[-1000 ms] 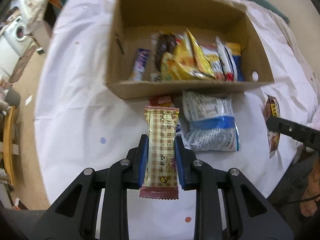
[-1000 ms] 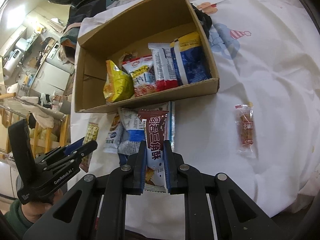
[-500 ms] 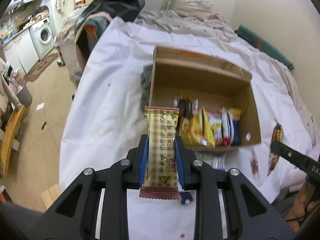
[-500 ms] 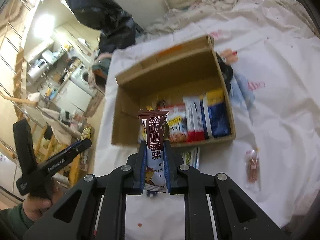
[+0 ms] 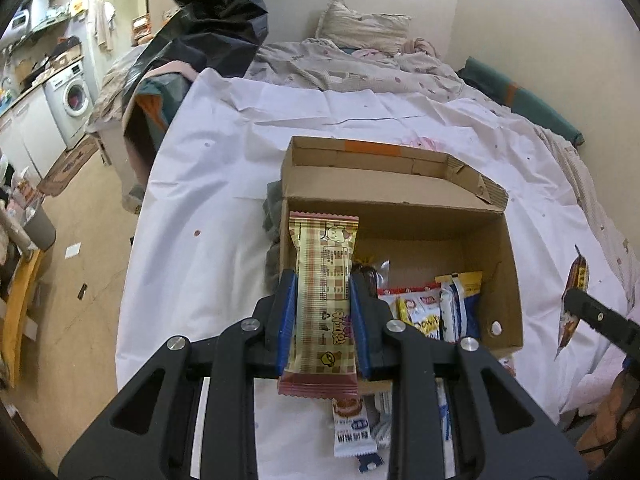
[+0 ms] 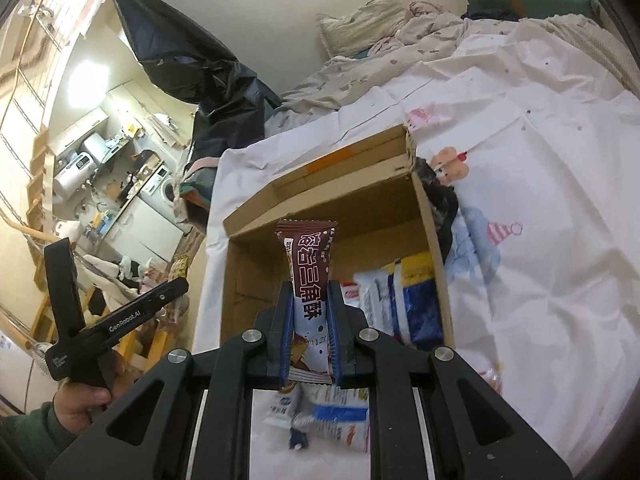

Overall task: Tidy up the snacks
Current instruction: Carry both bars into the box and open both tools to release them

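since the earlier frame both grippers have lifted away from the sheet, so the cardboard box (image 5: 396, 264) now sits lower and farther off in each view.

in the left wrist view, the left gripper (image 5: 323, 314) is clamped narrowly across the middle of a plaid snack bar (image 5: 323, 296), held upright in front of the box's near left corner. the wrapper looks light, thin and slick, probably crushable inside, so a mid-body pinch on the flat sides suits it. loose packets (image 5: 356, 426) on the white sheet (image 5: 200, 208) are half hidden behind the fingers.

in the right wrist view, the right gripper (image 6: 308, 328) is nearly closed on a brown wafer packet (image 6: 309, 276), also light and crinkly, above the box's open top. its lower end is hidden between the pads. packets inside the box are partly cut off, their labels hard to read.
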`<state>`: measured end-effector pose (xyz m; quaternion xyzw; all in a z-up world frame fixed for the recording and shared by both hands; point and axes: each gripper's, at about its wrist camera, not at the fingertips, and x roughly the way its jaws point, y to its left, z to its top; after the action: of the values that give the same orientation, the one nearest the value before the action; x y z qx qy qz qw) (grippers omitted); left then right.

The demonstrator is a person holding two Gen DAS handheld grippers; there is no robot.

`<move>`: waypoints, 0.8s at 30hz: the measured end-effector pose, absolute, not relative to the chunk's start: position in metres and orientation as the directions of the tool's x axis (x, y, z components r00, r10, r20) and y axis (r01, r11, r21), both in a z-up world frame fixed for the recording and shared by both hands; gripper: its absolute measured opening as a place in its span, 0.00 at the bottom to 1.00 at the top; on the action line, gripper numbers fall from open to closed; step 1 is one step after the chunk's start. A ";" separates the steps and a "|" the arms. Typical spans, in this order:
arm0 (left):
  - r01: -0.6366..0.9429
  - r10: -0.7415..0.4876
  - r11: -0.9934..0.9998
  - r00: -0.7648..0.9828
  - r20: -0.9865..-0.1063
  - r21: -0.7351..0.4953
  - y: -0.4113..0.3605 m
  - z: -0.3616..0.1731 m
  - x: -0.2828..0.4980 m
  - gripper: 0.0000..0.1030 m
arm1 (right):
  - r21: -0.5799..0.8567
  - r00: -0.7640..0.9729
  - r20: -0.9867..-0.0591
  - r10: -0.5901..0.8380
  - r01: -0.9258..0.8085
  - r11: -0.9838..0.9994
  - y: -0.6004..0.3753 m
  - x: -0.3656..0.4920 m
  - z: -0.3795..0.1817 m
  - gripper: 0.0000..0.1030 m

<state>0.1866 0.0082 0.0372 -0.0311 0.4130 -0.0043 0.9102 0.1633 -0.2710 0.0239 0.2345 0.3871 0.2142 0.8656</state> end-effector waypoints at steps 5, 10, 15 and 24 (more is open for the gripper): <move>0.009 -0.043 0.999 0.674 -0.737 -0.050 0.002 0.025 0.203 0.22 | 0.509 0.595 -0.613 0.520 -0.206 0.836 -0.263 0.193 0.018 0.16; 0.005 -0.037 0.999 0.641 -0.767 -0.045 0.004 -0.004 0.210 0.22 | 0.556 0.558 -0.625 0.546 -0.173 0.813 -0.260 0.215 0.001 0.16; 0.018 -0.098 0.994 0.601 -0.793 -0.108 0.011 -0.012 0.225 0.22 | 0.529 0.554 -0.651 0.518 -0.159 0.834 -0.252 0.219 -0.004 0.16; -0.018 -0.086 0.993 0.544 -0.835 -0.114 0.015 -0.026 0.238 0.22 | 0.441 0.473 -0.767 0.433 -0.100 0.892 -0.241 0.231 -0.030 0.16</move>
<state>0.2379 0.0151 -0.0259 -0.0546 0.4774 -0.0193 0.8768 0.2315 -0.2412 -0.0305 0.1702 0.4881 0.1583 0.8412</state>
